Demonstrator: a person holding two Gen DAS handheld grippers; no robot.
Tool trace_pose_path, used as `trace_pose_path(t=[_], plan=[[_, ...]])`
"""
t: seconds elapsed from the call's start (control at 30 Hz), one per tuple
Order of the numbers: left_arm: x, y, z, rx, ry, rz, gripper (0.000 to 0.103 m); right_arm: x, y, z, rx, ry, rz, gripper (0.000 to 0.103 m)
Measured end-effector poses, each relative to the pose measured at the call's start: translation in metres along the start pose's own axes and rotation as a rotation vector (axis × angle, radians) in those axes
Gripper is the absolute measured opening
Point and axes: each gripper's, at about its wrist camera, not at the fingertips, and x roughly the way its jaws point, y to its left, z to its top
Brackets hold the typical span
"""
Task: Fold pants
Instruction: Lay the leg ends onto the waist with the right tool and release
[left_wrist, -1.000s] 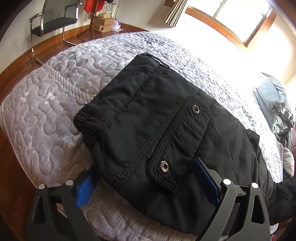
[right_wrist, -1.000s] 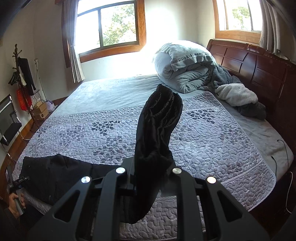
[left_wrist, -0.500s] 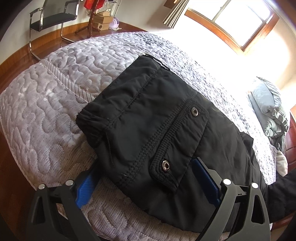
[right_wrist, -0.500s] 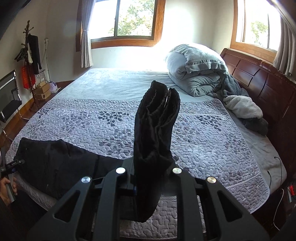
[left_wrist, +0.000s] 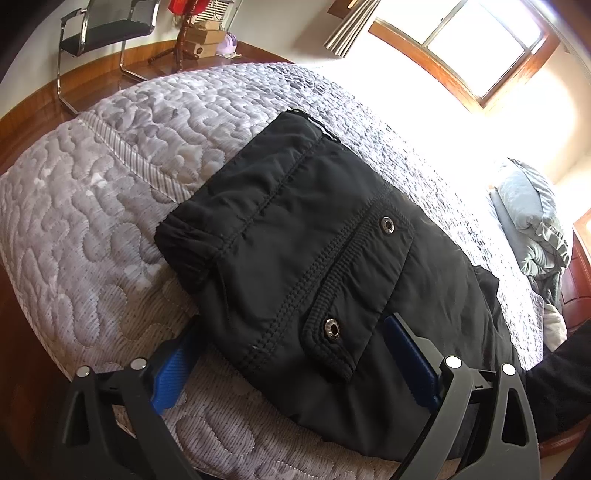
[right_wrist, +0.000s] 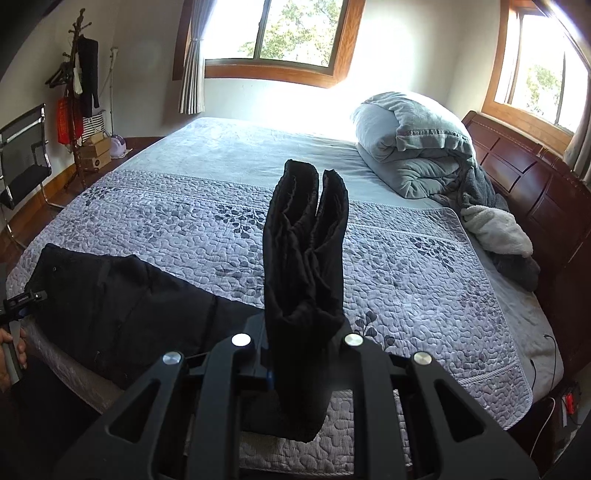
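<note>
Black pants (left_wrist: 314, 258) lie along the near edge of the bed, waistband end toward the bed's corner, with a snap-buttoned pocket flap facing up. My left gripper (left_wrist: 291, 365) is open, its blue pads straddling the near edge of the waist part. In the right wrist view the pants (right_wrist: 122, 302) stretch from the left toward my right gripper (right_wrist: 299, 362), which is shut on the bunched leg ends (right_wrist: 306, 258); these stand up above the bed.
The bed has a grey quilted cover (right_wrist: 406, 280). A rolled grey duvet (right_wrist: 413, 147) and a white blanket (right_wrist: 495, 229) lie by the dark headboard (right_wrist: 535, 177). A chair (left_wrist: 103, 26) and a coat rack (right_wrist: 77, 92) stand on the wooden floor.
My right gripper has carried the leg ends leftward, toward the waist end. The left gripper has shifted slightly and stays open over the waist.
</note>
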Motion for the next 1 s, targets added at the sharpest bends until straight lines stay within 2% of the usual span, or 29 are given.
trace_pose_path(t=[0.37, 1.0], plan=[[-0.004, 0.003, -0.001, -0.019, -0.007, -0.023, 0.097, 0.025, 0.061, -0.011, -0.17, 0.044, -0.044, 0.016], [-0.009, 0.012, -0.002, -0.036, -0.012, -0.049, 0.097, 0.077, 0.154, -0.041, -0.37, 0.131, -0.084, 0.015]])
